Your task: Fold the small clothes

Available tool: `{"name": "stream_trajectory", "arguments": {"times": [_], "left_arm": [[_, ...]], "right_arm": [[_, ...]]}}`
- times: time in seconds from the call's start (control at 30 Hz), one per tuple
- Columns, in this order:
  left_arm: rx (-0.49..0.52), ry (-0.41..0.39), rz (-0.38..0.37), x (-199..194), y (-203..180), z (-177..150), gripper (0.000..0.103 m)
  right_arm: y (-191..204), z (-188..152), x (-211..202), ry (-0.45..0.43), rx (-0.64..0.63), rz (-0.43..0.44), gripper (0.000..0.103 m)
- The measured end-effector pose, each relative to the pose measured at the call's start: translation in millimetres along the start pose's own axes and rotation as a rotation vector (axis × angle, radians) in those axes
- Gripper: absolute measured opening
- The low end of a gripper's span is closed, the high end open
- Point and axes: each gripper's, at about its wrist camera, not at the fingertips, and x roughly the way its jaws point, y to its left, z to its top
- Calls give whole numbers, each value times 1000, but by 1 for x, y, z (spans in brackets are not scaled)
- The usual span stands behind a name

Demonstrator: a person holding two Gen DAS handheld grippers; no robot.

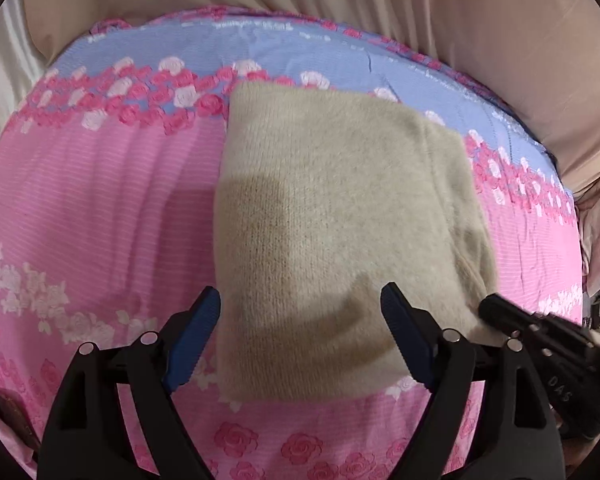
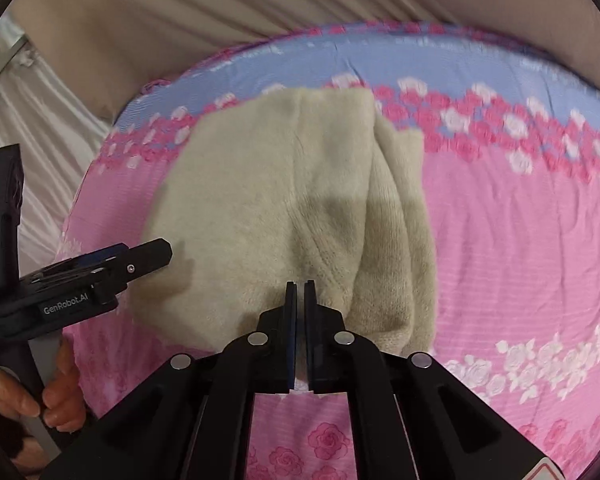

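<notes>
The folded cream fuzzy knit garment [image 1: 340,216] lay on the pink rose-print bed sheet [image 1: 80,200] just ahead of both jaws, looking soft, light and floppy, best pinched at its near edge, while the left gripper [image 1: 300,312] stood spread and the right gripper [image 2: 300,292] pressed together, empty.

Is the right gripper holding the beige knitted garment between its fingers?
No: the right gripper is shut with nothing between its fingers, while the beige garment lies folded on the floral sheet.
</notes>
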Motion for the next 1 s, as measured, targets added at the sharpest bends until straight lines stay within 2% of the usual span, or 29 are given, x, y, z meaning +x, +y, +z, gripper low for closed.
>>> {"name": "stream_trajectory", "arguments": {"times": [0.13,0.2,0.27,0.37,0.5,0.57,0.6,0.7,0.83,1.0], "left_arm": [[13,-11,14,-11,-9,-6,80],[35,-21,42,-19,-17,-9,80],[62,-43,66,-29,-24,-13,80],[80,-70,97,-43,-34,-21,80],[85,-94,128,-55,-46,-33,85],[96,-109,144,-59,-54,-40,87],[97,-114,152,-59,-56,-43,90],[97,-115,164,-57,-63,-51,90],[92,-113,174,-55,-67,-60,90],[93,-122,197,-52,-69,-68,90]], "right_arm": [[-9,-11,33,100,-13,-41,1],[-12,-11,17,63,41,-3,2],[-9,-9,-13,1,41,9,4],[-7,-13,-58,-97,22,-50,9],[-19,-32,-83,-140,80,-76,18],[-24,-38,-78,-131,105,-93,24],[-26,-40,-74,-122,114,-104,24],[-31,-46,-67,-95,128,-130,24],[-29,-55,-59,-98,118,-157,36],[-24,-66,-58,-100,103,-171,39]]}}
